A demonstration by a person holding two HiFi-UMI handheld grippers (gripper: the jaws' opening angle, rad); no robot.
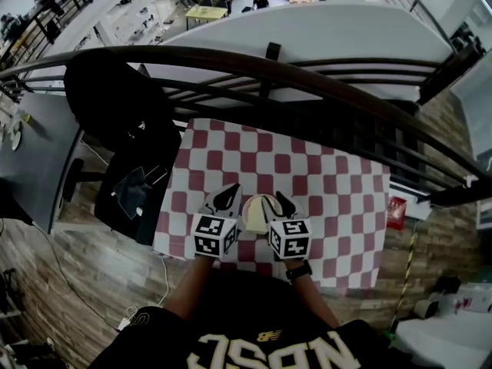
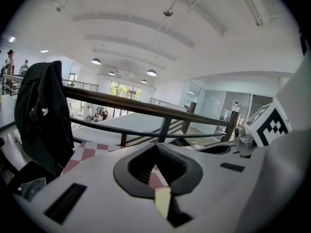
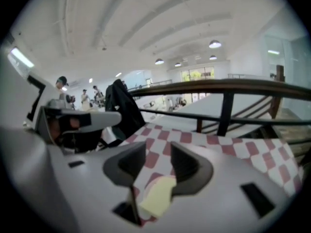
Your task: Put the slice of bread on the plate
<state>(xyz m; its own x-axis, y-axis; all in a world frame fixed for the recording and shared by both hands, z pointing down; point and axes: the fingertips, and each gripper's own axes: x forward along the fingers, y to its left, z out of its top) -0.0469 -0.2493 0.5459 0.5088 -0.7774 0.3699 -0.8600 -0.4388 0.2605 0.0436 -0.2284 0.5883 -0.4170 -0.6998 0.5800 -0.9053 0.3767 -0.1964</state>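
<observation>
The worktop (image 1: 330,183), covered in a red-and-white chequered cloth, stands against a dark curved metal railing (image 1: 307,79). The pale, cream-coloured slice of bread (image 1: 256,212) lies on the cloth close to the near edge, about midway along it. Whether anything sits under it cannot be made out from the head view.

The left hand-held gripper (image 1: 229,195) hangs just to the left of the bread and the right hand-held gripper (image 1: 283,202) just to its right. Both point away from the person, towards the far edge, and neither touches the slice. Their black-and-white marker cubes (image 1: 215,235) sit side by side over the near edge.

In the left gripper view, the left hand-held gripper (image 2: 156,147) has its black tips brought together. A narrow opening is left behind the tips, and through it show the cloth and a sliver of the bread (image 2: 163,201).

In the right gripper view, the right hand-held gripper (image 3: 158,148) has its jaws moderately apart and pressing on nothing. The chequered cloth shows in the gap, and the bread (image 3: 156,197) lies below, near the base of the jaws.

A black jacket (image 1: 115,106) is draped over a chair beyond the worktop's left edge.
</observation>
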